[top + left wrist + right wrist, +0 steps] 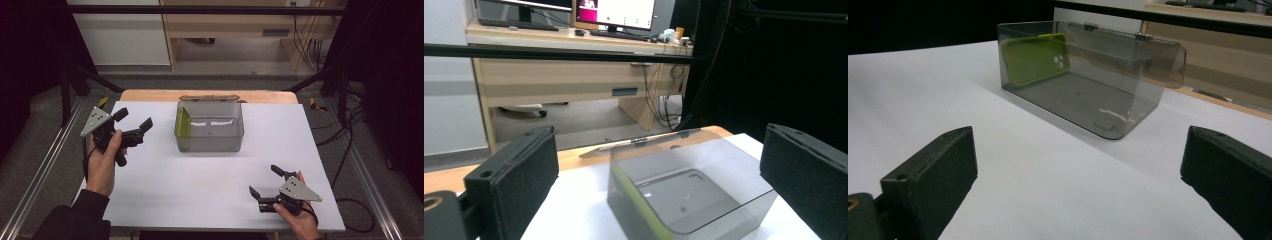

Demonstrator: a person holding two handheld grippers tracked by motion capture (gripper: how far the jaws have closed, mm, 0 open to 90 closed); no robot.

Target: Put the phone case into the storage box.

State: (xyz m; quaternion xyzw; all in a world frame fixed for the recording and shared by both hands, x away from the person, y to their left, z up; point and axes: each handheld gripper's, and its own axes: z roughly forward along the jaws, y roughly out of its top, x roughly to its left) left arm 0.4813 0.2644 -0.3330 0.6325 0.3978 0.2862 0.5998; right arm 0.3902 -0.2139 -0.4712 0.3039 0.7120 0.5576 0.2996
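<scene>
— Reporting status: what step is in hand?
— I judge the green phone case (1035,59) stowed, leaning on the end wall inside the clear box (210,127) at the tabletop's (200,185) far middle. Hinged lid (1143,55) lies back; closing it comes next.
— Claws?
— Left claw (134,121) and right claw (265,181) both gape wide, holding nothing, well apart from the box.

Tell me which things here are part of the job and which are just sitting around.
Part of the job:
- clear box with its hinged lid open
- green phone case leaning upright inside the box
- left gripper, jaws open
- right gripper, jaws open

Just around:
- white table sheet
- wooden desk
- monitor
- cables
</scene>
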